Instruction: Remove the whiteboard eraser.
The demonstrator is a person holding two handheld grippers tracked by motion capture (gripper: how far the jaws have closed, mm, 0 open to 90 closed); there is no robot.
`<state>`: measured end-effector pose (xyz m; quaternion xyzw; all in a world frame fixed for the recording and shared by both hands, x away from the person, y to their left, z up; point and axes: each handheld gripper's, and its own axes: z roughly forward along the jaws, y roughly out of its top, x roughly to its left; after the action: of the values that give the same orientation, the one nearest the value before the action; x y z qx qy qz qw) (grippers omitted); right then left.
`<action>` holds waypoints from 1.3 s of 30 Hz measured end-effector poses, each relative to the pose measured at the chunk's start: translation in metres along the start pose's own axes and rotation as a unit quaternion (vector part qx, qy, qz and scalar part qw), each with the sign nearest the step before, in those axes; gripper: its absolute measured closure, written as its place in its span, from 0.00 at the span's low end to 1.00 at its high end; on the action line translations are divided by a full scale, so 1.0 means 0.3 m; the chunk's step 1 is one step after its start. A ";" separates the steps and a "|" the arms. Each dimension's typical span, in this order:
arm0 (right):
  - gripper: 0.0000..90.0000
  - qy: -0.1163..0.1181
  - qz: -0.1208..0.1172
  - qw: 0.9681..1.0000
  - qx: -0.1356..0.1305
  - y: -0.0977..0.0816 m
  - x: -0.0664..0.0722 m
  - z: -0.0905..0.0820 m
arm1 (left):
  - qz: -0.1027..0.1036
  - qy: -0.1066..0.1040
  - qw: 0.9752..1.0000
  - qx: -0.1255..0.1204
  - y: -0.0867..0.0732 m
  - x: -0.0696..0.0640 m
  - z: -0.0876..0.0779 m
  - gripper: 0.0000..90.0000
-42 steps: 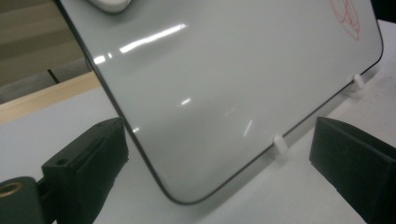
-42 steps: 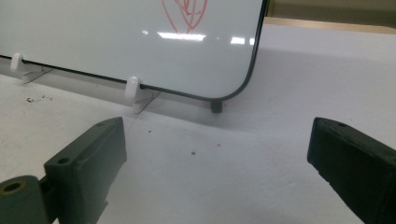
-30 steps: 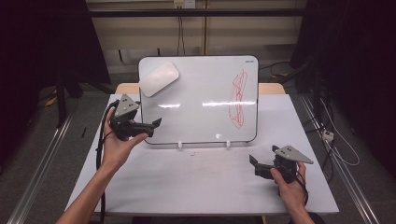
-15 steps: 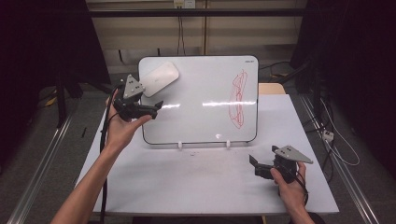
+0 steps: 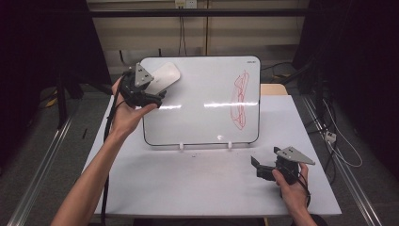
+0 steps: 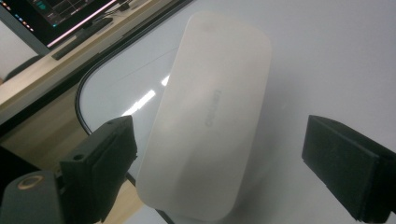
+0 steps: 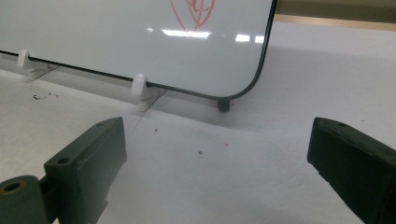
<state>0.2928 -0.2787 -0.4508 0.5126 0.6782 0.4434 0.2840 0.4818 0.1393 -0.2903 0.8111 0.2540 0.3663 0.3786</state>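
Left gripper view has our left gripper (image 6: pixel 219 158) spread around the eraser (image 6: pixel 210 121), ungripped; next we pinch it.

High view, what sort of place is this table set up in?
Probably a lab or recording workspace, not a home: a plain white table ringed by black curtains, loose cables on the floor, and a computer monitor on a wooden desk beyond the glossy white drawing board.
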 end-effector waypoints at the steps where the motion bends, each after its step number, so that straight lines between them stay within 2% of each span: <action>1: 0.05 0.001 0.001 1.000 0.000 0.000 0.000 0.000 | 0.007 0.002 1.000 0.004 0.001 0.000 0.007 0.11; 3: 0.05 0.001 0.000 1.000 0.000 0.000 0.001 -0.001 | 0.008 0.000 1.000 0.011 0.007 0.000 0.017 0.12; 5: 0.05 0.002 -0.001 1.000 0.000 0.000 0.001 0.000 | 0.018 0.004 1.000 0.009 0.015 0.001 0.023 0.12; 12: 0.05 0.002 -0.002 1.000 0.001 0.000 0.001 0.001 | 0.026 0.011 0.999 0.013 0.031 0.012 0.055 0.15; 15: 0.05 0.002 -0.002 1.000 0.002 0.000 0.002 0.001 | 0.035 0.007 0.999 0.013 0.037 0.010 0.060 0.18; 17: 0.05 0.002 -0.002 1.000 0.002 0.000 0.001 0.001 | 0.042 0.008 0.999 0.019 0.038 0.005 0.067 0.18; 19: 0.05 0.002 -0.002 1.000 0.002 0.000 0.001 0.001 | 0.058 0.010 0.998 0.027 0.038 0.002 0.076 0.21; 26: 0.05 0.003 -0.002 1.000 0.003 0.000 0.001 0.001 | 0.069 0.012 0.997 0.036 0.038 -0.008 0.106 0.26; 31: 0.05 0.003 -0.002 1.000 0.003 0.000 0.001 0.001 | 0.086 0.025 0.995 0.044 0.043 -0.019 0.114 0.29; 39: 0.05 0.004 -0.002 1.000 0.003 0.000 0.002 0.001 | 0.094 0.026 0.994 0.047 0.046 -0.019 0.116 0.32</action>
<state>0.2930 -0.2780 -0.4509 0.5104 0.6818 0.4425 0.2808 0.5076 0.1124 -0.2969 0.8384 0.2032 0.4094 0.2971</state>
